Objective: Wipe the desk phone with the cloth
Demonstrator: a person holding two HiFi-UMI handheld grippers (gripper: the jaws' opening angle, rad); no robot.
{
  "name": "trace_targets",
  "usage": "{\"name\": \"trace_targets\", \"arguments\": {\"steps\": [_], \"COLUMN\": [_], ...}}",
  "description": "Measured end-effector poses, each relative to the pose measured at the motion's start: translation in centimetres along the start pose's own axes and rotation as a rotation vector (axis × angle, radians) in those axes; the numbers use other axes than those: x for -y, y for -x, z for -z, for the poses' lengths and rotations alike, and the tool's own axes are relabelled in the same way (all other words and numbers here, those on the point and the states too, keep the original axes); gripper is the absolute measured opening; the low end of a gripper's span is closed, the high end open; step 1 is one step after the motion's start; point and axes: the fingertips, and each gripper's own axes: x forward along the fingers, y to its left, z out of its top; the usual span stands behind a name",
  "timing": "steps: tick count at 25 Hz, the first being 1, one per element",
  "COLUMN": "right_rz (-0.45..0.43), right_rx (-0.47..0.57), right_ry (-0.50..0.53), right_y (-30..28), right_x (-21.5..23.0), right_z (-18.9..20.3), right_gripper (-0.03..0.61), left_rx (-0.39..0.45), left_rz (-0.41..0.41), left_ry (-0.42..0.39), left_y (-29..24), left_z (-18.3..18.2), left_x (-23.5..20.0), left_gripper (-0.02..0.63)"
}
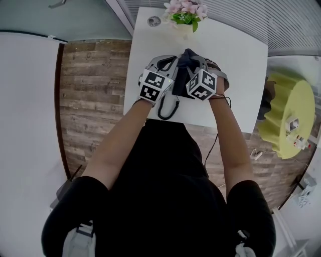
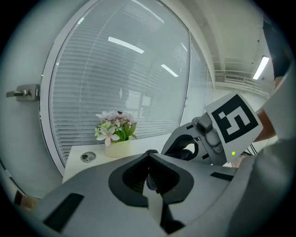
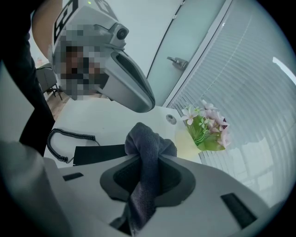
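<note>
Grey cloth [image 3: 148, 143] poised over a black desk phone [image 3: 99, 154] on a white desk [image 1: 241, 60].
Right claw [image 3: 150, 159] is clamped tight on the bunched cloth, just above the phone, whose coiled cord [image 3: 64, 139] lies at the desk's near edge. Left claw [image 2: 149, 156] hovers close alongside, jaws drawn together, nothing clearly held. Potted flowers [image 1: 184, 15] stand at the far edge.

Fuzzy grey cloth [image 3: 147, 152], matt white table [image 1: 241, 65]; rough wood floor [image 1: 90, 100]
</note>
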Motion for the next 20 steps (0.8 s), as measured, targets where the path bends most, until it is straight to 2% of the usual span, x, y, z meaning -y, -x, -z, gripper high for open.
{"name": "trace_targets", "arguments": {"steps": [11,20], "right_rz": [-0.012,-0.037], "right_rx": [-0.018,-0.024], "right_ry": [-0.004,-0.008], "right_y": [-0.1,0.1], "right_x": [-1.2,-4.2], "right_z": [0.4,1.0], "right_gripper": [0.091,0.091], "left_rx": [-0.032,-0.049], "left_rz": [0.017,0.023], "left_ry": [0.008,0.009], "left_y": [-0.5,0.3], "left_z": [1.9,3.5], "left_x": [0.9,1.9], "left_gripper": [0.011,0.011]}}
